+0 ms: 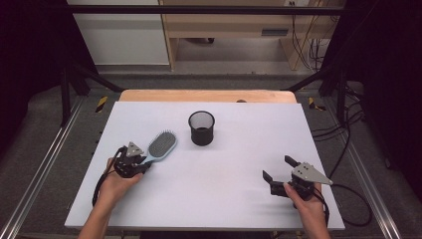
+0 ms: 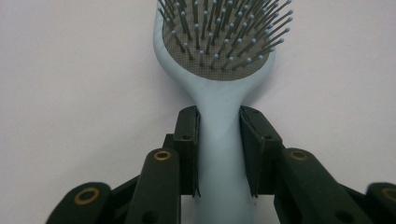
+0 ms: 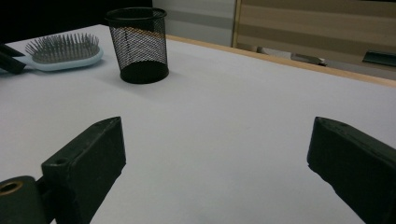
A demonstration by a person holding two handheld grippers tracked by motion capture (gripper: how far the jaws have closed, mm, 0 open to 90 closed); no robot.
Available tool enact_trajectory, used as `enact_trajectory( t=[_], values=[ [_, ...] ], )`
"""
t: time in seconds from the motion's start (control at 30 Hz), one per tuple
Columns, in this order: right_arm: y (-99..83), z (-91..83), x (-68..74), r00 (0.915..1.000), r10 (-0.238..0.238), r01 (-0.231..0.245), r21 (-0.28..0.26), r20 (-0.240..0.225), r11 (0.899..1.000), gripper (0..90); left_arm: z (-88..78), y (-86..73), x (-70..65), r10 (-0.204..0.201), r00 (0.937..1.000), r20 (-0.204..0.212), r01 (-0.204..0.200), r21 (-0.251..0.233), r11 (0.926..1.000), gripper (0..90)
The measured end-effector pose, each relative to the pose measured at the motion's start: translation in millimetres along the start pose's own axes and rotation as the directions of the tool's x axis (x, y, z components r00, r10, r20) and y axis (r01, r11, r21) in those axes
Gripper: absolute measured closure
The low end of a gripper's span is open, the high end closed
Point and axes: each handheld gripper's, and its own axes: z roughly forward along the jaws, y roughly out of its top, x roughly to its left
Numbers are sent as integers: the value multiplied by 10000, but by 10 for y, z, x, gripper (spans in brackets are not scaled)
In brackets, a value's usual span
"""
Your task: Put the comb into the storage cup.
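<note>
Clamping the brush [image 2: 219,93] by its handle, the left claw [image 1: 144,162] has its jaws closed onto the narrow neck just below the head, pads pressing on both sides, so the grip looks secure there rather than on the wide bristle pad. That brush lies flat on the white bench [image 1: 239,164] at its left side, bristles up, head pointing away and toward the mesh cup [image 1: 201,128], which stands upright near the middle back, apart from the brush. Holding at the handle end probably leaves the head free to be lifted and tipped into the cup. At the near right of the bench, the right claw [image 1: 279,173] is wide open with nothing between its jaws, likely waiting out of the way.
</note>
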Motion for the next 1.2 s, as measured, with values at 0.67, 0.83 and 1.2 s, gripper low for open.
enact_trajectory(
  t=[0.67, 0.83, 1.2],
  values=[
    [78, 5, 91, 9997, -167, 163, -249, -179, 9996, 47, -283, 45, 1, -390, 9992, 49, 393, -1529, 9875, 694],
    [133, -7, 149, 9992, -234, 219, -438, -320, 9988, 47, -399, 94, -8, -497, 9987, 71, 501, -2117, 9760, 694],
    [415, 134, 282, 9959, 73, -108, -387, -901, 9992, 41, -562, 374, -183, -117, 9990, 420, 242, -3114, 9500, 694]
  ],
)
